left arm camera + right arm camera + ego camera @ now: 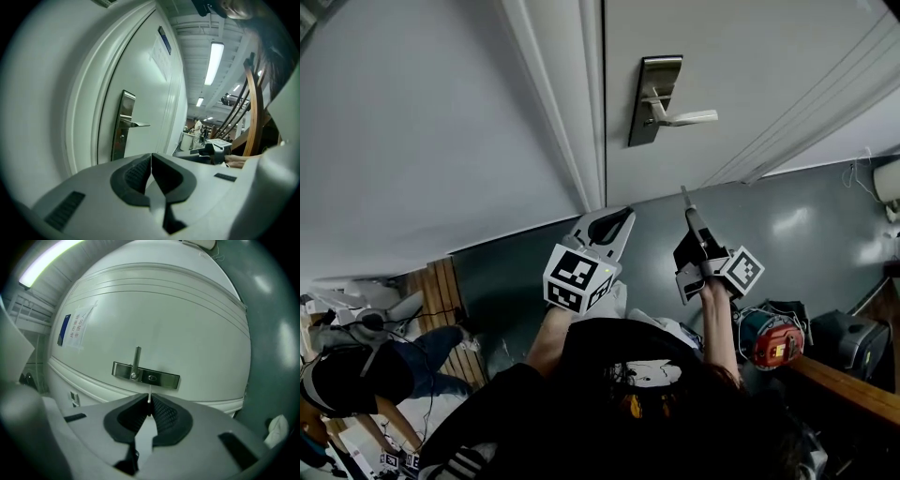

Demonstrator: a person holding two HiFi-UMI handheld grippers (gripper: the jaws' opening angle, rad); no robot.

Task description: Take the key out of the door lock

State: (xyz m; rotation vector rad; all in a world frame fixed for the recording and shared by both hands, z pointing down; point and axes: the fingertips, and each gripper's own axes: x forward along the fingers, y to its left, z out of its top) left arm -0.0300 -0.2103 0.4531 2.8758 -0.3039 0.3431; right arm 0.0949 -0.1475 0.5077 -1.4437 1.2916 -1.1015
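Observation:
The silver lock plate (654, 98) with its lever handle (692, 117) sits on the white door. In the right gripper view the plate (164, 378) shows a bare keyhole (151, 378) straight ahead. My right gripper (689, 217) (149, 405) is shut on the key (149, 397), whose thin blade (683, 195) sticks out past the jaw tips. It is held clear of the door, a short way back from the lock. My left gripper (623, 223) (151, 161) is shut with nothing in it, lower left of the plate (123, 124).
The white door frame (567, 112) runs down left of the door, above the grey floor (806, 234). A person (356, 375) crouches at the lower left near wooden slats (441, 291). A red and teal device (773, 339) and a dark box (844, 342) lie at the right.

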